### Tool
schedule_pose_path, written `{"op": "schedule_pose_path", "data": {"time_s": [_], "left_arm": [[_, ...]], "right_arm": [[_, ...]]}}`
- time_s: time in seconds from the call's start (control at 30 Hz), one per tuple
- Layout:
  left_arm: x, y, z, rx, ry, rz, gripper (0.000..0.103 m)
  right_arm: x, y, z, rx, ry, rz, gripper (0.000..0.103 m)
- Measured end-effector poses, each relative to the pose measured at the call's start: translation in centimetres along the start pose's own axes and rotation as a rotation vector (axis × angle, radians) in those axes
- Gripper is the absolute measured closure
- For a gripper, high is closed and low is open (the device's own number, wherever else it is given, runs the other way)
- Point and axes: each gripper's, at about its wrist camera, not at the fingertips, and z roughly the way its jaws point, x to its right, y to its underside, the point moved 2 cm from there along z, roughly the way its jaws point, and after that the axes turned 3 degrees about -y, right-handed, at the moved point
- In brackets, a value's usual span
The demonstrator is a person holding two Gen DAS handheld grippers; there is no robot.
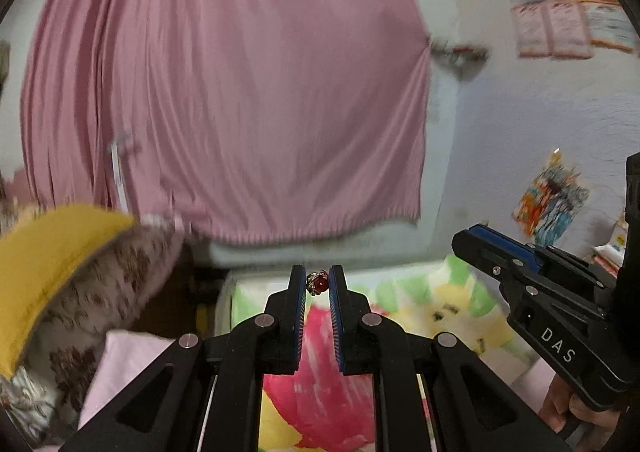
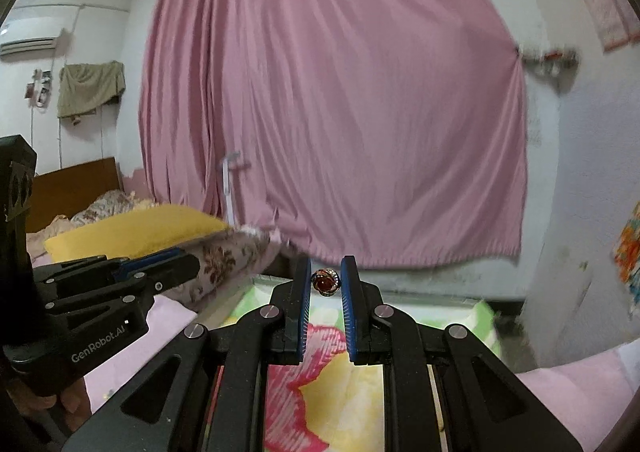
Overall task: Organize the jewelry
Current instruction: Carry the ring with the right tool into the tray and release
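Left wrist view: filled mostly by pink curtain [image 1: 224, 91] on far wall, below it bed with flowered sheet [image 1: 440, 312], yellow pillow [image 1: 44, 264] at left edge. Right wrist view: same curtain, same bed, also air conditioner [image 2: 28, 41] high on left wall.

Left gripper [image 1: 318, 284] narrow, clamped on small gold ornament with red stone [image 1: 317, 284], pinched right at fingertips. Right gripper [image 2: 326, 282] also narrow, holding second red-stone piece [image 2: 325, 282] same way. Both raised above bed, pointing a little down, well apart from sheet. Probably carried as matching pair (earrings, maybe) toward some storage place; tip grip likely chosen because pieces so tiny.

Hard to make out: exact type of jewelry, too small. No box or tray visible in either view. Room background blurred. Only part of person's hand [image 1: 576, 408] seen under right gripper's handle
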Motion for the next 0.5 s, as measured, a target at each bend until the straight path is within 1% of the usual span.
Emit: {"op": "schedule_pose_path", "data": {"time_s": [0.03,0.07,0.13,0.2,0.27,0.3,0.43,0.5], "left_arm": [[-0.3,0.2,1.2,-0.051,0.003,-0.013,0.092],[-0.7,0.4,2.1,-0.095,0.022,-0.035,0.092],[-1.4,0.5,3.8,-0.168,0.05,-0.083,0.092],[-1.9,0.9,5.1,-0.227,0.047,-0.108,0.092],[-2.2,1.5,6.8,-0.314,0.062,-0.131,0.092],[-2.5,1.8,7.5,-0.347,0.065,-0.144,0.092],[-2.9,3.3,10.2,-0.502,0.077,-0.186,0.092],[-3.1,3.7,11.1,-0.546,0.086,-0.199,0.092]], "right_arm": [[0.5,0.0,1.3,-0.033,-0.002,0.01,0.09],[0.9,0.3,2.8,-0.08,-0.005,0.023,0.09],[1.8,0.9,5.3,-0.17,-0.023,0.054,0.09],[2.6,1.9,7.8,-0.27,-0.046,0.1,0.09],[3.6,3.1,9.6,-0.347,-0.054,0.124,0.09],[4.0,3.7,10.4,-0.388,-0.052,0.128,0.09],[4.9,6.1,12.0,-0.503,-0.068,0.139,0.09],[4.6,7.0,12.3,-0.544,-0.065,0.129,0.09]]}}
